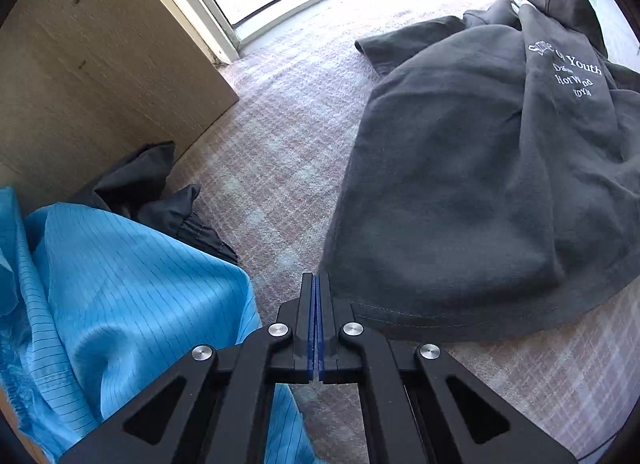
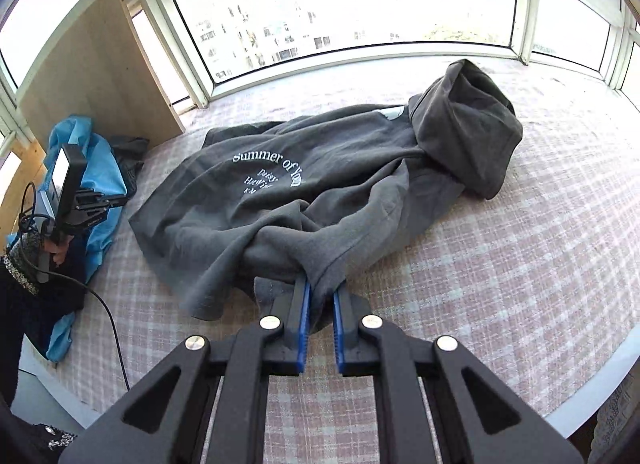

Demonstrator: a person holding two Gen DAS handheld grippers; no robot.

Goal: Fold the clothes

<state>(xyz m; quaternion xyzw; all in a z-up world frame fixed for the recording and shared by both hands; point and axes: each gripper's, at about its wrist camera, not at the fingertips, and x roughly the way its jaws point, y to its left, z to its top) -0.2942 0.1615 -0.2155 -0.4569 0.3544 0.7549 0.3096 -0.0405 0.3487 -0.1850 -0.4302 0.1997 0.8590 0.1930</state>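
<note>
- The grey hoodie (image 2: 328,184) lies crumpled on the plaid-covered surface (image 2: 500,264), hood toward the window (image 2: 344,8) (white lettering faces up).
- The right gripper (image 2: 320,296) pinches a bunched fold of the hoodie between its blue pads.
- The left gripper (image 1: 316,288) has its fingers pressed together on nothing, just beside the hoodie's hem, with a blue garment (image 1: 120,284) on its left.

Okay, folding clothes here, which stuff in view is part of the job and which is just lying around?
Part of the job:
grey hoodie, pinched by the right gripper
left gripper, shut, holding nothing
blue garment
dark garment

Just lying about:
checked cover underneath
wooden panel
window
</note>
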